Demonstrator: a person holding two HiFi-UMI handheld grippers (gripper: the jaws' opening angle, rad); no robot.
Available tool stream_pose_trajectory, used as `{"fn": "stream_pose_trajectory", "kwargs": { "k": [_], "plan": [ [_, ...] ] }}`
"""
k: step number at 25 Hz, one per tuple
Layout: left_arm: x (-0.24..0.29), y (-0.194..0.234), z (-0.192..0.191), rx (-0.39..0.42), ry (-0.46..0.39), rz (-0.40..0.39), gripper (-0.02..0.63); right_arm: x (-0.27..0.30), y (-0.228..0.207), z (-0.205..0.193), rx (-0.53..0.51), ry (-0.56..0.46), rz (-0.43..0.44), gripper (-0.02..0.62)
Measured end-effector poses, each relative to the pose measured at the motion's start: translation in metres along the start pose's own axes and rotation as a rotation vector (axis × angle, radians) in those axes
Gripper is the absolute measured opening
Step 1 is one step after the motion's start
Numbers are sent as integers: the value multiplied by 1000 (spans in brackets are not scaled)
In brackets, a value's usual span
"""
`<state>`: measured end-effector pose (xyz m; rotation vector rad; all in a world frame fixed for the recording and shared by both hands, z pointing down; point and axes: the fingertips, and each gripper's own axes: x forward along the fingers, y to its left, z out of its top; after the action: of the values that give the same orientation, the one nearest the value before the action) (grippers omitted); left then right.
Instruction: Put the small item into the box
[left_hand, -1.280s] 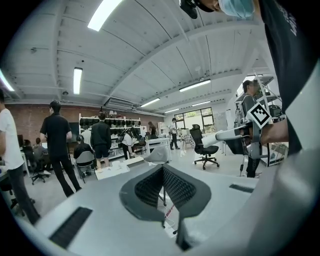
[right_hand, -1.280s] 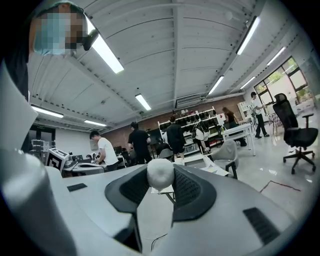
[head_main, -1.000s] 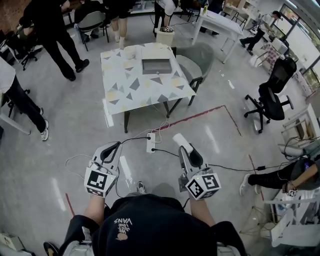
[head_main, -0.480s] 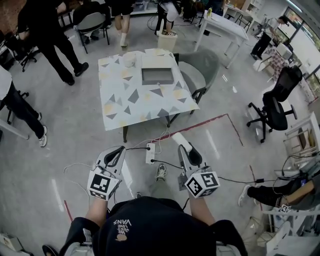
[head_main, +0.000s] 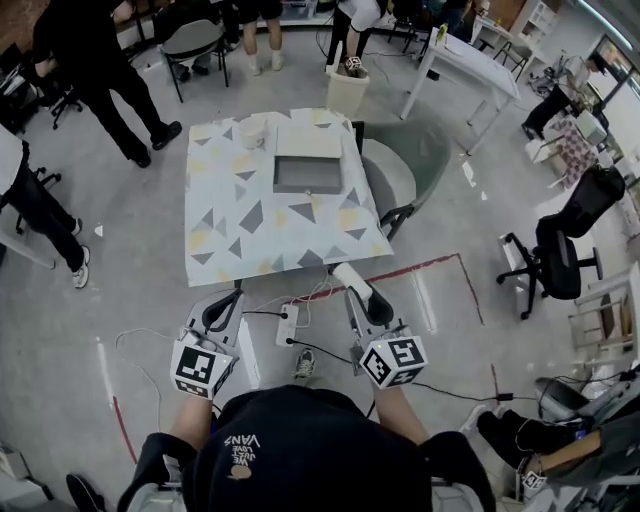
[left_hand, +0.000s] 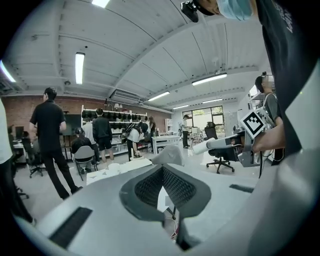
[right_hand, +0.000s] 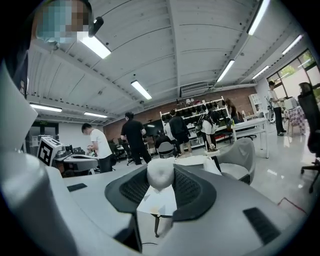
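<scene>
Faces patterned counter (head_main: 262, 215) at 12 o'clock on grey floor (head_main: 440, 300), box (head_main: 308, 172) at its far edge, pinches white item (right_hand: 160, 174) in right gripper (head_main: 365, 295) jaws, presses left gripper (head_main: 225, 300) jaws together.

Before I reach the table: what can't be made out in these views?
White item: what it is. In the right gripper view its sides sit behind the pads of the right gripper.
Box contents: head view, too small and far off.
White round thing on the table: head view, too small to name.
</scene>
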<state>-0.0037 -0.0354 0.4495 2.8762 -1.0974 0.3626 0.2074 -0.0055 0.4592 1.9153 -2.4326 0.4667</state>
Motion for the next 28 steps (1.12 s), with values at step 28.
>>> {"fn": "stream_pose_trajectory", "kwargs": {
  "k": [28],
  "plan": [
    [93, 144, -15, -38, 85, 50, 6, 292, -99, -42, -139, 198, -29, 126]
  ]
}}
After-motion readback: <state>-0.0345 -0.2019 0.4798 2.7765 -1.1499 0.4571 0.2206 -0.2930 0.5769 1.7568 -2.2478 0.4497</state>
